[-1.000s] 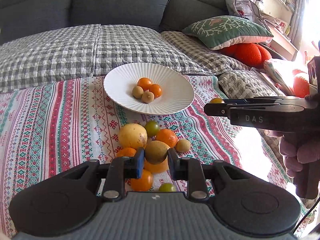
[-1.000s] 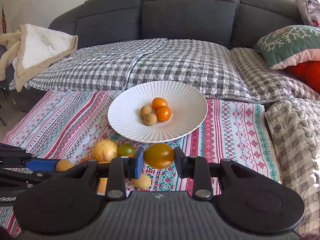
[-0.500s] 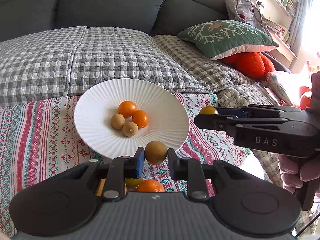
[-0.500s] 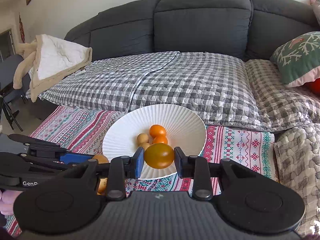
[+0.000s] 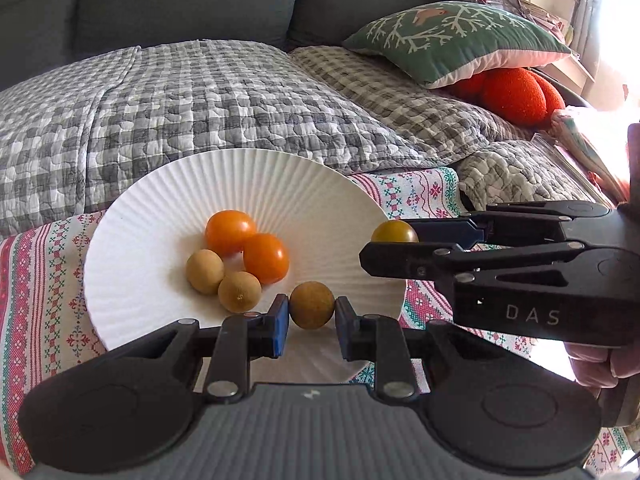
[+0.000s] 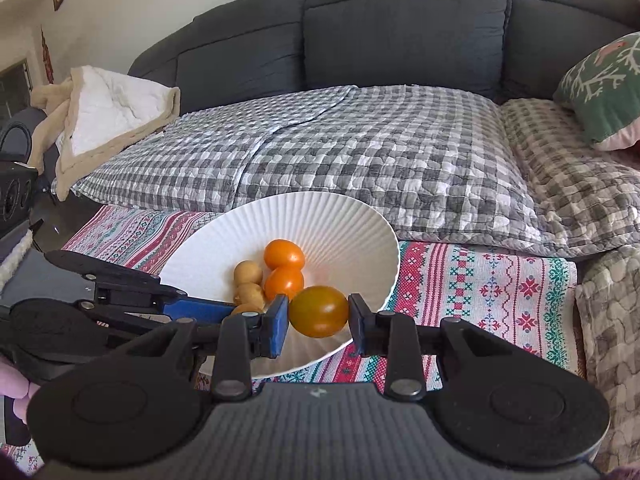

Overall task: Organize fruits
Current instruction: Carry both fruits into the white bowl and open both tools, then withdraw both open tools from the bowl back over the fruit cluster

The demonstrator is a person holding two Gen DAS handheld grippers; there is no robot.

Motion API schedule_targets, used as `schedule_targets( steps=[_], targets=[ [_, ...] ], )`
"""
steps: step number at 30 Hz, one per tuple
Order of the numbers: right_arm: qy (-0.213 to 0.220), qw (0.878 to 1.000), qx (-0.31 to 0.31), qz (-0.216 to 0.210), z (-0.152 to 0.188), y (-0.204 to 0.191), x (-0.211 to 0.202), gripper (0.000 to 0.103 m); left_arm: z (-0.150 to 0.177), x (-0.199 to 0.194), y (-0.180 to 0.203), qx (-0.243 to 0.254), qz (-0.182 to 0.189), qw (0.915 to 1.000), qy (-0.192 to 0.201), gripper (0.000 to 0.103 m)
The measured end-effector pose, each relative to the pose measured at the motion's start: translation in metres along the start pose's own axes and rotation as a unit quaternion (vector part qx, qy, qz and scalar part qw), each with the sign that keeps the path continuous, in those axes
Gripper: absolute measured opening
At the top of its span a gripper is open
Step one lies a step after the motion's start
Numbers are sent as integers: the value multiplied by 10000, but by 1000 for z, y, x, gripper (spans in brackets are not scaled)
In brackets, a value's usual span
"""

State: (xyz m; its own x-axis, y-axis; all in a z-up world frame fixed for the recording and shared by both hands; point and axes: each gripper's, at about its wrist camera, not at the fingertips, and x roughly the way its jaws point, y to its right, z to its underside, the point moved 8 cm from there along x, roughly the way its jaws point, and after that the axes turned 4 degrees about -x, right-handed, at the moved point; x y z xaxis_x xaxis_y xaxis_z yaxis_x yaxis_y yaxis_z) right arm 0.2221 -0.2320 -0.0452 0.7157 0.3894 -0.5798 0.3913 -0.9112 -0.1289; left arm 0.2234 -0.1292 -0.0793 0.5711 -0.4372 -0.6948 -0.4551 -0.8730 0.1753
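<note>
A white ribbed plate (image 5: 168,200) (image 6: 320,216) sits on the patterned cloth and holds two orange tomatoes (image 5: 230,230) (image 6: 284,254) and two tan round fruits (image 5: 205,271) (image 6: 248,272). My left gripper (image 5: 311,318) is shut on a tan round fruit (image 5: 312,305) over the plate's near rim. My right gripper (image 6: 318,314) is shut on an olive-brown tomato (image 6: 319,311) over the plate's right rim; it also shows in the left wrist view (image 5: 394,233).
The striped patterned cloth (image 6: 500,280) covers the table. A grey checked quilt (image 5: 180,100) and dark sofa lie behind. A green cushion (image 5: 452,36) and orange plush balls (image 5: 516,94) are at the right. A cream blanket (image 6: 104,112) lies at the far left.
Both grippers have moved forward with their fruits, from over the loose pile on the cloth to over the plate's rim. The loose pile has dropped out of view.
</note>
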Motion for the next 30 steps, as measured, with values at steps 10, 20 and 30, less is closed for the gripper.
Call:
schedule_targets(
  steps=[10, 20, 30],
  targets=[
    [-32, 10000, -49, -33, 0, 2, 16, 29, -5, 11, -11, -14, -92, 10000, -15, 1],
    [-73, 9999, -66, -28, 1, 4, 21, 29, -5, 11, -11, 24, -38, 10000, -33, 2],
    [26, 10000, 75, -7, -5, 3, 11, 46, -2, -1, -7, 13, 13, 10000, -78, 30]
  ],
)
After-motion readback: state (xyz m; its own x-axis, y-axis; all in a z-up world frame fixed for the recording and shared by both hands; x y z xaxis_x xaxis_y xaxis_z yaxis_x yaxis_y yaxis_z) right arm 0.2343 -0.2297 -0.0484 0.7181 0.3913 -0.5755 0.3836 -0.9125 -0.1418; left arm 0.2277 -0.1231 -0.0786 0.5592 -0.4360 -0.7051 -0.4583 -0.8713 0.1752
